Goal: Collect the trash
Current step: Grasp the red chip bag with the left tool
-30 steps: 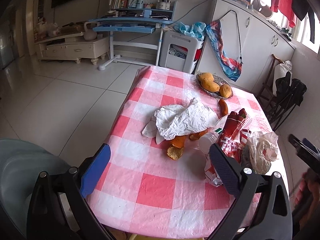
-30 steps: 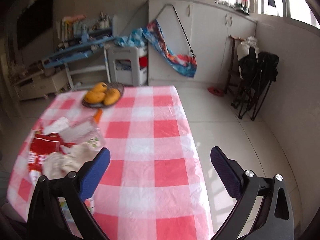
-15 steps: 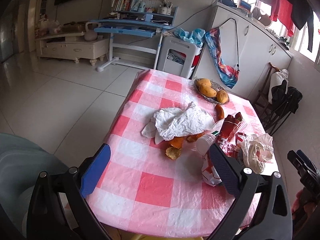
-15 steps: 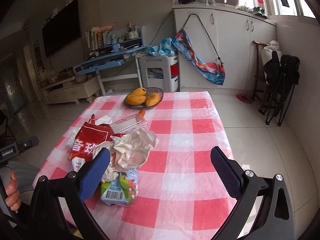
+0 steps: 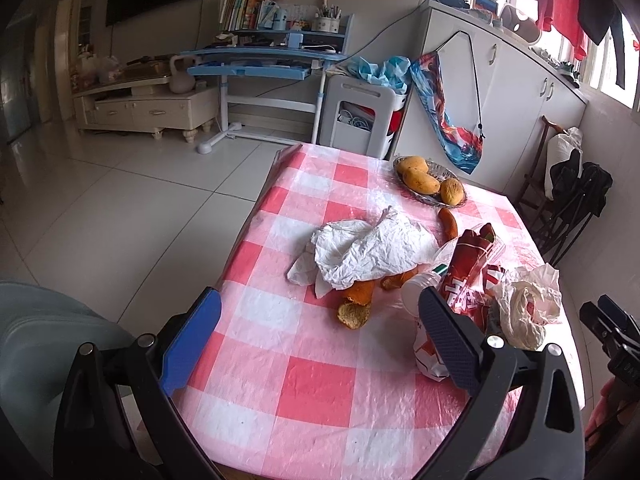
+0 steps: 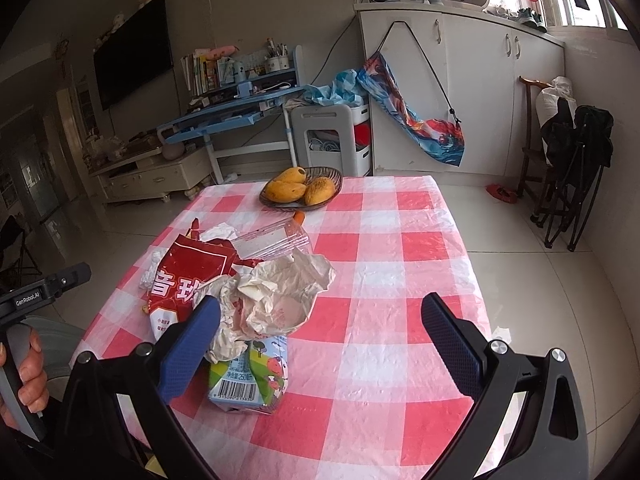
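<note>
While both grippers hung above the near edge of the table (image 5: 320,392), each stood with jaws spread wide and nothing between them: left gripper (image 5: 320,340), right gripper (image 6: 320,340). The landmark was the milk carton (image 6: 250,376), lying on its side close to that near edge.

Trash relative to the carton:
- crumpled cream plastic bag (image 6: 276,296), resting on top of the carton and just behind it; the right gripper's left finger (image 6: 188,348) overlapped its edge in the right wrist view, contact not determinable.
- red snack packet (image 6: 188,276), touching the bag, left of and behind the carton.
- clear plastic box (image 6: 272,240), behind the carton, against the packet's far end.
- white cup (image 5: 416,296), left of the packet in the left wrist view.
- orange peel, 2 pieces seen (image 5: 356,304), farther left of the carton, partly under a white crumpled bag (image 5: 372,252).
- 1 reddish sausage-like item (image 5: 448,222), beyond the box; identity uncertain.

Farthest from the carton, at the table's far end, a woven dish (image 6: 332,178) held 3 mangoes (image 6: 286,191).

A hand (image 6: 28,376) gripped the left gripper's handle at the left of the right wrist view.
</note>
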